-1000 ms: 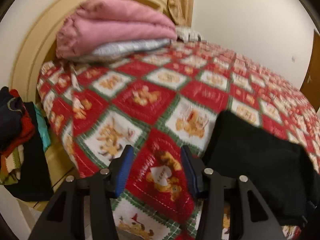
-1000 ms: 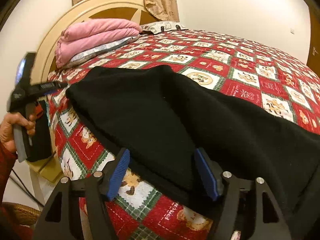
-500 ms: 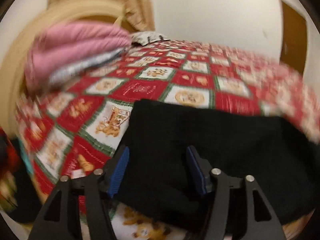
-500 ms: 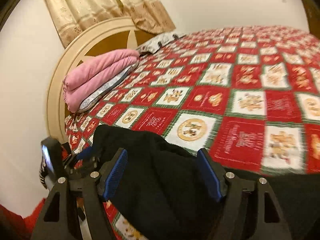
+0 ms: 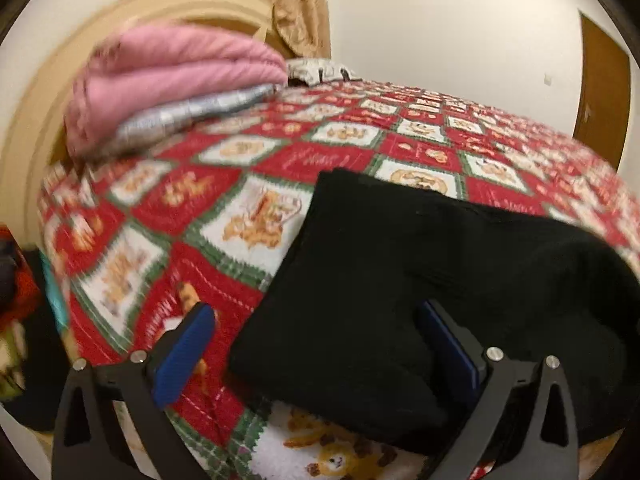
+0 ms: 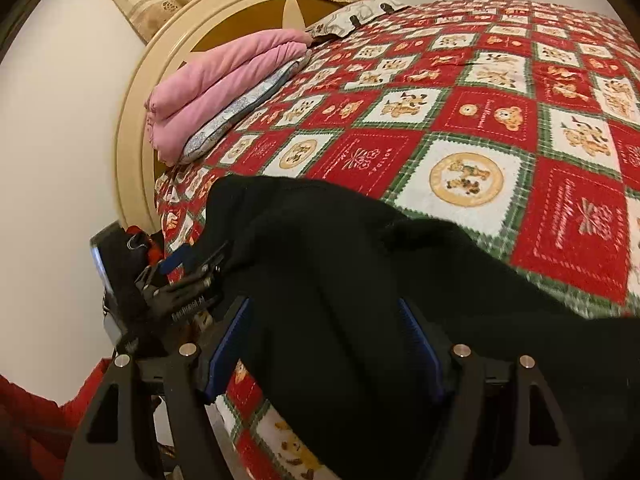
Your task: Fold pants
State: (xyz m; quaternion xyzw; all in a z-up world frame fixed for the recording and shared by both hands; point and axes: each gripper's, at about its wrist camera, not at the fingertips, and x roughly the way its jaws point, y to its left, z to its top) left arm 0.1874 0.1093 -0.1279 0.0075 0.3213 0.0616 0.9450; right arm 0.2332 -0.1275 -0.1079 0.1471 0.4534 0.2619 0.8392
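- One pair of black fabric pants (image 5: 420,280), lying at the near edge of the bed.
- One red, white and green patchwork bedspread (image 6: 460,120).
- One folded pink blanket (image 6: 224,76), at the head end.
- One grey patterned pillow (image 6: 240,112), under it.
- Two black grippers with blue pads: left gripper (image 5: 316,344), right gripper (image 6: 324,344).

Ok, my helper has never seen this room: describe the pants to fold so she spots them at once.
Find the bed with the red, white and green bear quilt and round cream headboard. On its near edge lie the pants, a plain black heap. Unlike the pink blanket folded by the headboard, they are dark and unpatterned.
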